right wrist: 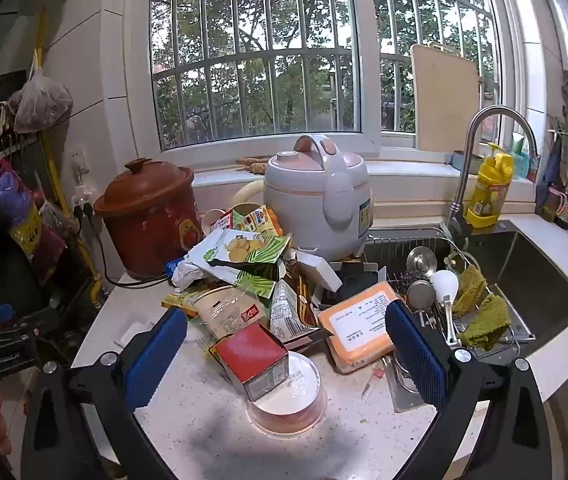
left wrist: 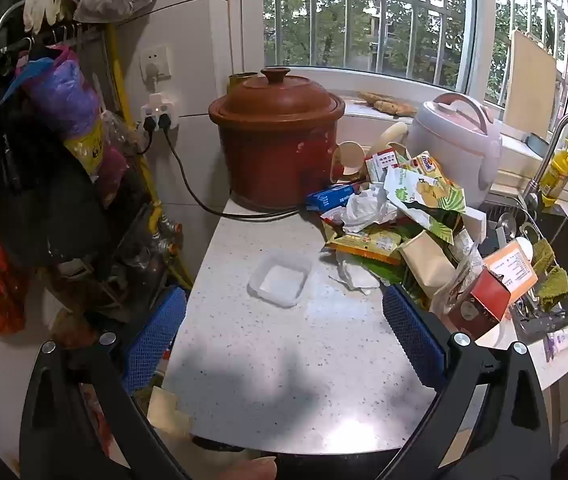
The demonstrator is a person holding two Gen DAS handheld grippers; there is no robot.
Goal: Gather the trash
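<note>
Left wrist view. The left gripper [left wrist: 284, 320] hovers over the speckled countertop [left wrist: 284, 380], its blue-padded fingers [left wrist: 154, 336] spread wide with nothing between them. A clear plastic tray [left wrist: 281, 278] lies flat at 12 o'clock from the fingertips, apart from both pads. The trash pile [left wrist: 399, 224] sits at 1 to 2 o'clock: a green-and-white snack bag [left wrist: 423, 196], crumpled white tissue [left wrist: 365, 206], a yellow wrapper [left wrist: 367, 242] and a red carton [left wrist: 483, 300] that the right finger partly cuts off. The lower layers of the pile overlap too closely to tell apart. A brown clay pot [left wrist: 276, 136] stands at 12 o'clock behind the tray; a pale rice cooker [left wrist: 459, 140] is partly hidden by the pile.

Right wrist view. The right gripper [right wrist: 285, 344] also has its fingers [right wrist: 413, 348] fully parted and empty. Between them, at 12 o'clock, the red carton [right wrist: 254, 354] lies tilted against a round clear-lidded cup [right wrist: 289, 400], covering part of its rim. An orange packet [right wrist: 359, 326] with a white label lies at 1 o'clock, its right end hidden by the right finger. The print on the label is too small to read. The snack bag [right wrist: 244, 256] tops the pile farther back. A sink [right wrist: 523, 280] with a wire rack occupies 2 o'clock, with green cloths [right wrist: 483, 320] draped on the rack.
</note>
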